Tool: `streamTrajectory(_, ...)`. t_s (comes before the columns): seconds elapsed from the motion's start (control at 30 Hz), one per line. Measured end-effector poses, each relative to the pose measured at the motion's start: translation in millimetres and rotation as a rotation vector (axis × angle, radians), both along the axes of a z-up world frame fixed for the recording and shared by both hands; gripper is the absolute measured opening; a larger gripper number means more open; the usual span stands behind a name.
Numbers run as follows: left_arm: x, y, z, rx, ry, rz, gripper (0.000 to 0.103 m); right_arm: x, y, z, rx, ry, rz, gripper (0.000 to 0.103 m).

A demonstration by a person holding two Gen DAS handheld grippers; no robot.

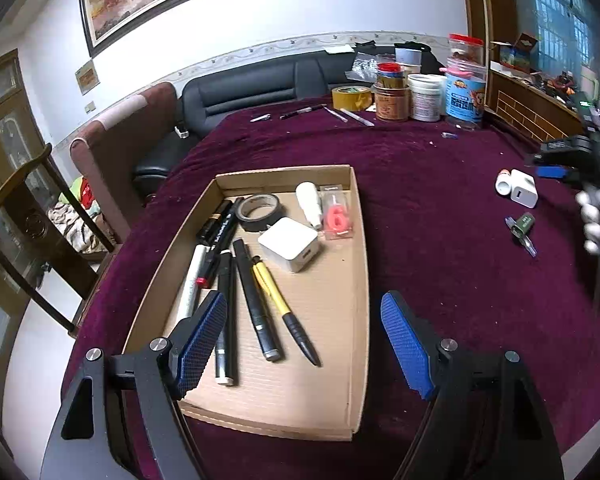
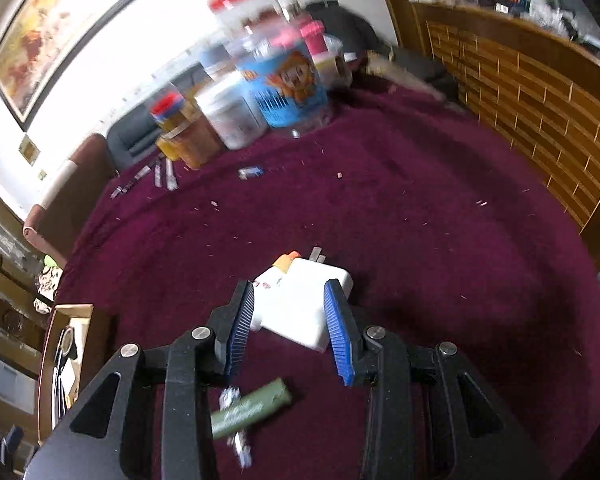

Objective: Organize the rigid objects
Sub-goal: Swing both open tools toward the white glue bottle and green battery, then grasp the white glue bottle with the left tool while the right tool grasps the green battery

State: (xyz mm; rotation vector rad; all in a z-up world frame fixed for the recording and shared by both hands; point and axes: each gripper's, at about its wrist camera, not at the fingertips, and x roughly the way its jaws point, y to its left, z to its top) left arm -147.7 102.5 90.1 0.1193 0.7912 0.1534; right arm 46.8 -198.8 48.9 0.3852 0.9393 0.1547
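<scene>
White square charger [image 2: 300, 304] between half-open right jaws, untouched; left jaws wide, empty.

Maroon tablecloth [image 1: 440, 208]; white charger [image 2: 300, 304]

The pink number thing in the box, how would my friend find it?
Start at the shallow cardboard box on the purple tablecloth. Look in its far right corner, beside the white tube and behind the white charger cube. It is a pink number six candle in clear wrapping, the only pink thing there.
</scene>
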Motion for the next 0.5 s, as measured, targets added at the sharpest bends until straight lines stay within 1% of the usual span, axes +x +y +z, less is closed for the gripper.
streamTrajectory(0.07,1,-1,-1,-0.001,0.003,-0.001,0.075,15,5,-10,-0.044,0.011,-0.009,0.034)
streamTrajectory(0.1,1,-1,-1,0.002,0.005,0.0,0.075,19,6,-12,-0.085,-0.005,-0.02,0.034)
streamTrajectory(0.13,0,-1,-2,0.004,0.006,0.001,0.075,25,12,-15,-0.123,-0.005,-0.007,0.034)
streamTrajectory(0.17,1,-1,-2,0.005,0.01,0.003,0.075,30,18,-20,-0.131,0.013,0.029,0.036)
streamTrajectory(0.23,3,-1,-5,0.001,0.017,0.004,0.075,33,29,-23,-0.17,0.023,0.087,0.035)
streamTrajectory(0.37,7,-3,-10,-0.03,0.037,-0.002,0.075,20,48,-28,-0.107,0.067,0.237,0.031)
streamTrajectory(0.4,6,-6,-11,-0.035,0.04,-0.008,0.075,12,54,-29,-0.077,0.082,0.285,0.031)
streamTrajectory(0.43,5,-7,-11,-0.035,0.04,-0.014,0.075,2,60,-28,-0.059,0.077,0.327,0.031)
streamTrajectory(0.5,4,-13,-10,-0.029,0.038,-0.032,0.075,-13,70,-27,0.026,0.094,0.439,0.031)
